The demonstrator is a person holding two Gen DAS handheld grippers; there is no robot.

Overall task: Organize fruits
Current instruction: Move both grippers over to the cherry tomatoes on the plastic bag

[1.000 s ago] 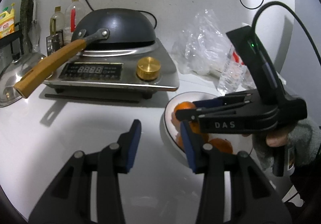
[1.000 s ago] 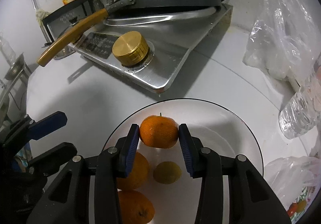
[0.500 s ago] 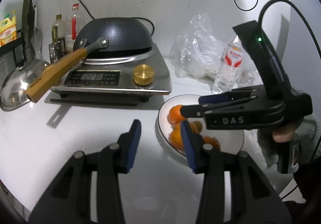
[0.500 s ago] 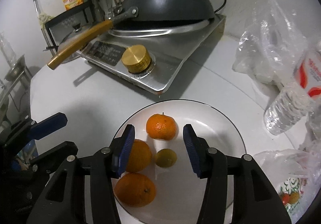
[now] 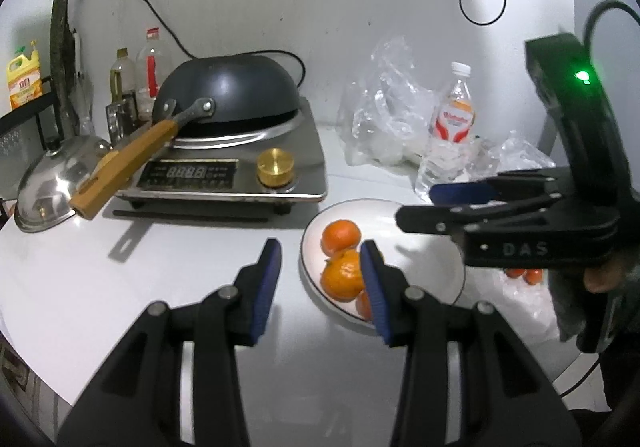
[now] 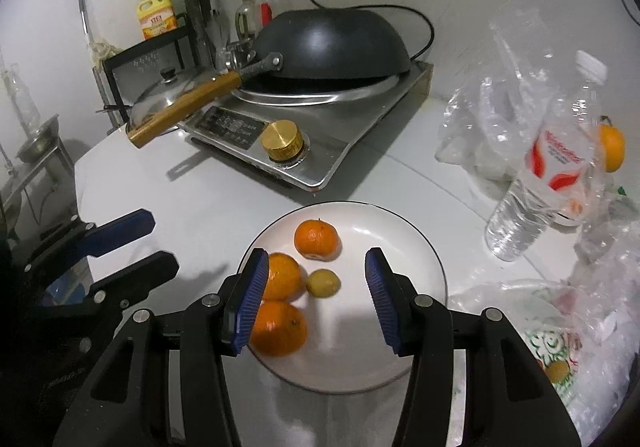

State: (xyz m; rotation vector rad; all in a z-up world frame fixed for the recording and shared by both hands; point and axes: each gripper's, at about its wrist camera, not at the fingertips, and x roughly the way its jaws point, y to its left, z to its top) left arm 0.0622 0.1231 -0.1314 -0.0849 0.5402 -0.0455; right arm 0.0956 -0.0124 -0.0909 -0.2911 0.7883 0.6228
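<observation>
A white plate (image 6: 416, 247) on the white table holds a small orange (image 6: 317, 239), two bigger oranges (image 6: 282, 275) (image 6: 278, 329) and a small yellow-green fruit (image 6: 323, 282). My right gripper (image 6: 316, 297) is open and empty, raised above the plate. My left gripper (image 5: 320, 283) is open and empty over the table, left of the plate (image 5: 432, 247); its right finger hides part of the oranges (image 5: 340, 277). The right gripper also shows in the left wrist view (image 5: 424, 203). Another orange (image 6: 612, 149) shows behind the water bottle.
An induction cooker (image 6: 328, 127) with an upturned black wok (image 6: 332, 43) and wooden handle (image 6: 184, 109) stands behind the plate. A water bottle (image 6: 540, 183) and clear plastic bags (image 6: 480, 127) are to the right. A printed fruit bag (image 6: 556, 351) lies near right. A metal lid (image 5: 52, 183) lies far left.
My right gripper opened, left the small orange on the plate, and pulled back and up. My left gripper also drew back from the plate.
</observation>
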